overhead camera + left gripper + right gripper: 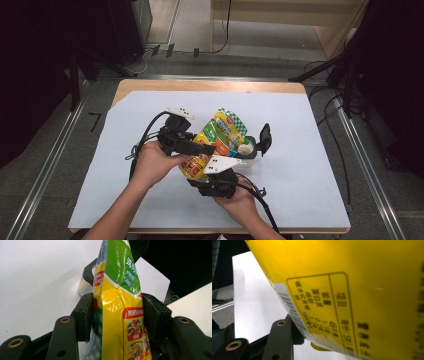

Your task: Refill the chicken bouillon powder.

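A yellow and green food pouch (220, 132) hangs over the middle of the table, held up off the white sheet (300, 165). My left gripper (202, 150) comes in from the left and is shut on it. In the left gripper view both pads press the pouch (117, 290) edge-on, with my left gripper (117, 317) clamped around its lower half. My right gripper (212, 170) sits under the pouch's bottom end. In the right gripper view the pouch's yellow back (349, 290) lies across the camera; one finger (284, 337) touches its lower edge and the other is hidden.
A clear container (248, 149) with a black rim lies just right of the pouch, its black lid (265, 137) swung open; it also shows behind the pouch (83, 285). Cables trail from both grippers. Dark stands and rails flank the table.
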